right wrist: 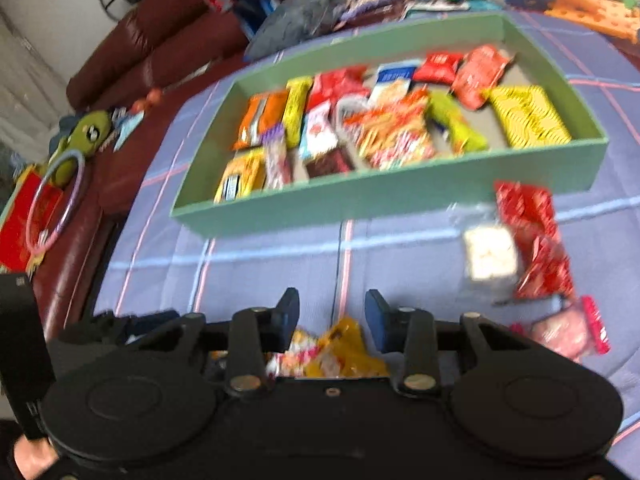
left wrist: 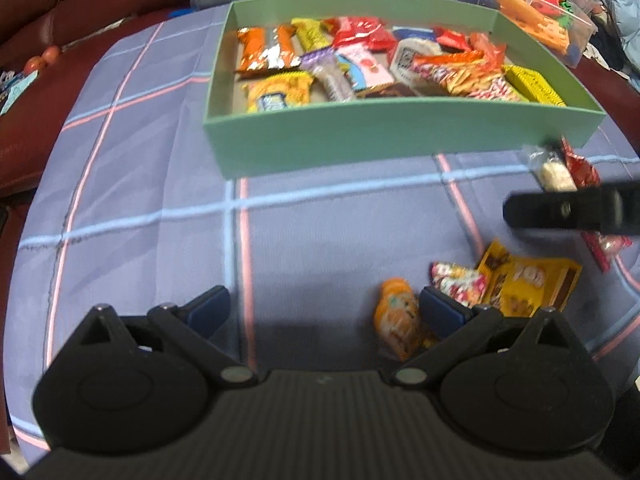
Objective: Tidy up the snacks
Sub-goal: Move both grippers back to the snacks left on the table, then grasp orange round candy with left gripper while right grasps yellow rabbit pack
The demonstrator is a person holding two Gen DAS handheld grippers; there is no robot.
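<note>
while most of the snacks already lie packed in the green box (left wrist: 360, 136), a few loose packets are left on the checked blue cover (left wrist: 160, 208) in front of it: a yellow packet (left wrist: 528, 284), a small patterned one (left wrist: 460, 280) touching it, an orange one (left wrist: 396, 320) just beside, and red and white packets (right wrist: 532, 236) nearer the box wall. the step in hand looks like picking up one of the strays. the right tool (right wrist: 332, 316) hangs over the yellow and patterned packets with its jaws drawn narrow but not pressing on anything i can see. the left tool (left wrist: 324, 312) stands wide open and empty, near the orange packet. next, a clean pinch and a lift over the near wall; the box has gaps at its near corners, and the cover to the left lies bare.
</note>
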